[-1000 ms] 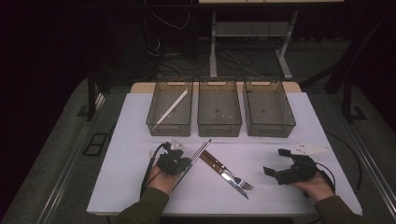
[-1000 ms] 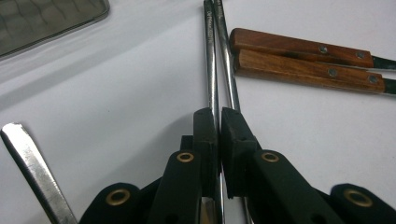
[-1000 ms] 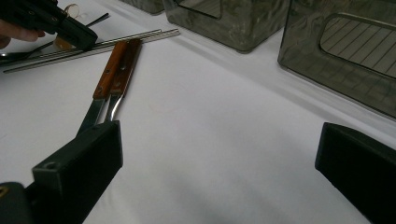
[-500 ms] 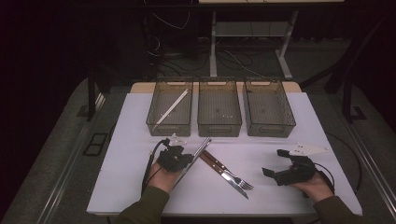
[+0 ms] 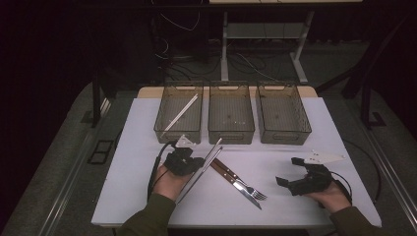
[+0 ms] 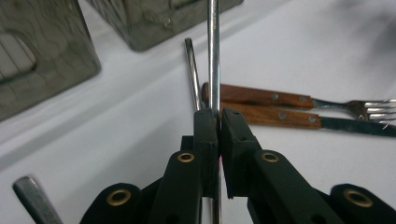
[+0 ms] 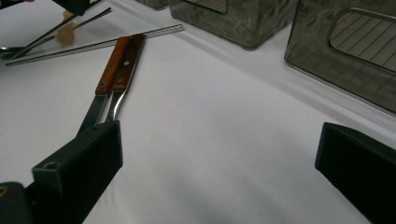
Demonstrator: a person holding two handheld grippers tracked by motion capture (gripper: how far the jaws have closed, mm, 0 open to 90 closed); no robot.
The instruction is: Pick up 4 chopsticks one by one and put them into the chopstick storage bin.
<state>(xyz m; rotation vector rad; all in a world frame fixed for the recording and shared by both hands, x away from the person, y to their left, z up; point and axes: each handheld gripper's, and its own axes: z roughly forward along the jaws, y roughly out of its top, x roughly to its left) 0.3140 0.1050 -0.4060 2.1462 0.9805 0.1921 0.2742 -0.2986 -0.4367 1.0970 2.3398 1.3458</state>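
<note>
The left gripper (image 5: pixel 193 164) is clamped on one steel chopstick (image 5: pixel 200 169), lifted off the table (image 5: pixel 133 147) with its mate (image 6: pixel 191 72) lying beneath; carry it level to the left bin (image 5: pixel 178 114), where another stick (image 5: pixel 181 112) lies, and keep clear of the knife (image 5: pixel 235 181) and fork (image 5: pixel 246 186). The right gripper (image 5: pixel 294 173) rests with jaws apart.
</note>
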